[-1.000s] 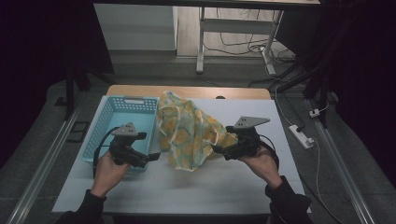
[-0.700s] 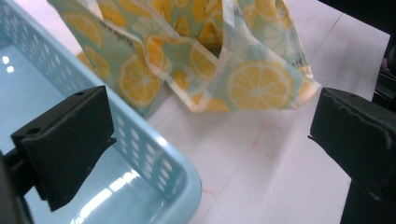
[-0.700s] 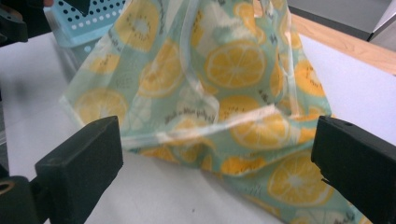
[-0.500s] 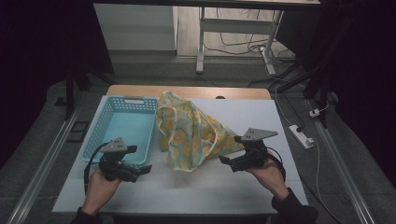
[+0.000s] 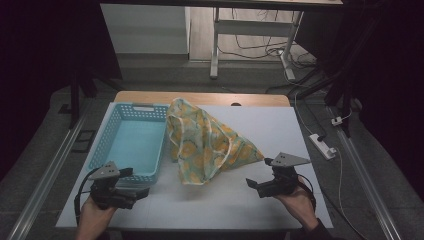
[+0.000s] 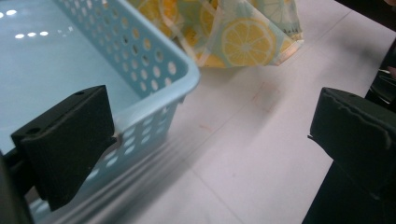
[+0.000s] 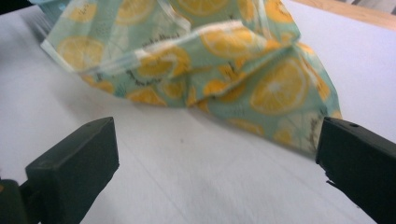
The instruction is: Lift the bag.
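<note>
Both grippers' jaws stood wide and empty; the lemon-print cloth, draped against the basket, could snag its rim.

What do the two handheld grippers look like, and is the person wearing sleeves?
Both the left gripper and the right gripper are black, each topped by a grey three-cornered plate. A black cable loops from each. Their jaws are blocky black pads, one edge looking chipped in the left gripper view. A dark sleeve shows at the right wrist; the left forearm looks bare.
</note>
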Motion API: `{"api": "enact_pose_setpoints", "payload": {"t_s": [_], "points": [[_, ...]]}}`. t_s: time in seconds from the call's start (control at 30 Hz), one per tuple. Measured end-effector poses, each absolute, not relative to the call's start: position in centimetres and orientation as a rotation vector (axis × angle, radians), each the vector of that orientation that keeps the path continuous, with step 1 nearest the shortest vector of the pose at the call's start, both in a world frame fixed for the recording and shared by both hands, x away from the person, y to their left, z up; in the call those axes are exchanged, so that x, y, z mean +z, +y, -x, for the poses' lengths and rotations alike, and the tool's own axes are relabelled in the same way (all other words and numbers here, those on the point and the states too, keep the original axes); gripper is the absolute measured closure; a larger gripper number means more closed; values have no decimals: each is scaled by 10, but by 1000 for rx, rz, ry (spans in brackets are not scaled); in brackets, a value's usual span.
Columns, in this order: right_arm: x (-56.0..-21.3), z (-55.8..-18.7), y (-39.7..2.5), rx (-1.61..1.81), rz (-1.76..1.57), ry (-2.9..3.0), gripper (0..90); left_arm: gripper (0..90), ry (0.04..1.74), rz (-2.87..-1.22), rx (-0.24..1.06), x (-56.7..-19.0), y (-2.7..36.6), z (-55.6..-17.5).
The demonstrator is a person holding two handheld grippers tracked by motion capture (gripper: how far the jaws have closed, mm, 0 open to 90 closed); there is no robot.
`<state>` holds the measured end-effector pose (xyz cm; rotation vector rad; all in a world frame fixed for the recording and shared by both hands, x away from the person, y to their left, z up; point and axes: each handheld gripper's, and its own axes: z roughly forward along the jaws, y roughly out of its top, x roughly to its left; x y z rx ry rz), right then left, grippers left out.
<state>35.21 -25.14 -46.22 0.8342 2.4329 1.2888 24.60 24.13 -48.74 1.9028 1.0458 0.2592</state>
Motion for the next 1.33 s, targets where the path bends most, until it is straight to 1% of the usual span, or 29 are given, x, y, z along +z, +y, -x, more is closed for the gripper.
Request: {"api": "enact_pose_setpoints", "payload": {"t_s": [0.4,0.8,1.17,1.33], "points": [[-471,-329,-283,1268,-917,2351,0,0,1161,-1850,259,-505,269,-216],[-490,-316,-309,1193,-1028,2345,0,0,1252,-1859,273,-519,283,-202],[-500,-310,-315,1091,-1088,2396,0,0,1340,-1929,317,-523,286,-195],[-501,-312,-316,1076,-1105,2407,0,0,1349,-1933,300,-523,286,-197]]}}
